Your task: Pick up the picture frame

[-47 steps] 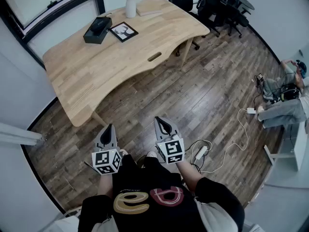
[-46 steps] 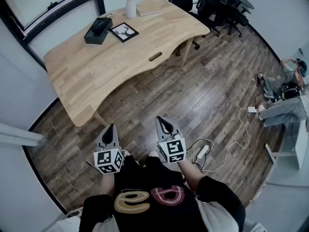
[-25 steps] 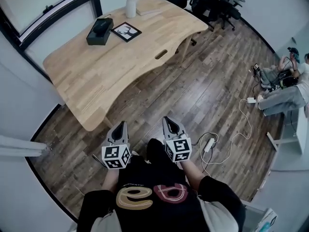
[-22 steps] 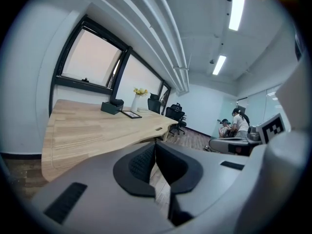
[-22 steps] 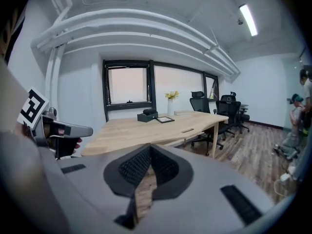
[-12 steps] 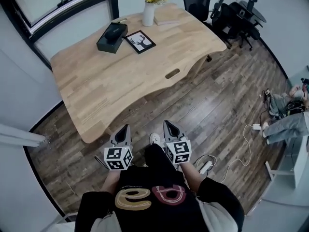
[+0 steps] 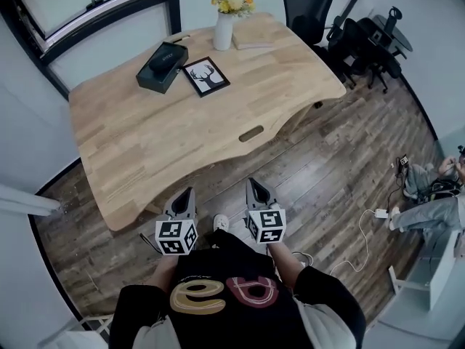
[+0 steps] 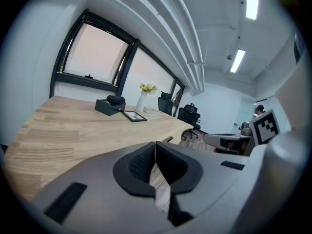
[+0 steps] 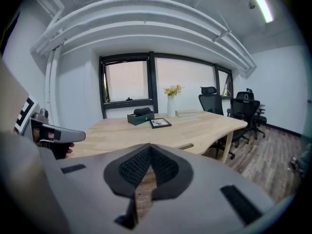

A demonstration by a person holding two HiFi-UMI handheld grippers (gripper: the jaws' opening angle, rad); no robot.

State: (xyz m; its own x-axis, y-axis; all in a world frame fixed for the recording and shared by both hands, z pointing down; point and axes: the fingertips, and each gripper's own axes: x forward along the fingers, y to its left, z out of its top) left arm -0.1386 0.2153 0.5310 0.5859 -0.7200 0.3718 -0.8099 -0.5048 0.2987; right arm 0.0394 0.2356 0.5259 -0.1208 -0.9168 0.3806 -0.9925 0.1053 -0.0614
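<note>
Step in hand is prob. the approach, not the pick. The picture frame [image 7: 205, 76] lies flat on the wooden desk [image 7: 182, 133], upper centre-left of the head view. A black box [image 7: 162, 57] sits just beside its left edge, and a white vase [image 7: 224, 29] w/ yellow flowers stands beyond it, near a book [image 7: 252, 36].

Left gripper [image 7: 187, 193] and right gripper [image 7: 254, 185] show at lower centre of the head view, side by side at the desk's near edge and well apart from the frame. Each has its jaws pressed together w/ nothing btwn them. Both gripper views confirm this, w/ the frame small and far off in each [image 8: 134, 116] [image 9: 160, 123].

To do this well, the person likely needs to:
- close the gap to the desk first, since the frame lies toward the far side
- part the jaws of one gripper before arriving
- come in at the frame's near or right edge, away from the box
- since it lies flat, prob. catch one rim low and tip it up, keeping clear of the vase
</note>
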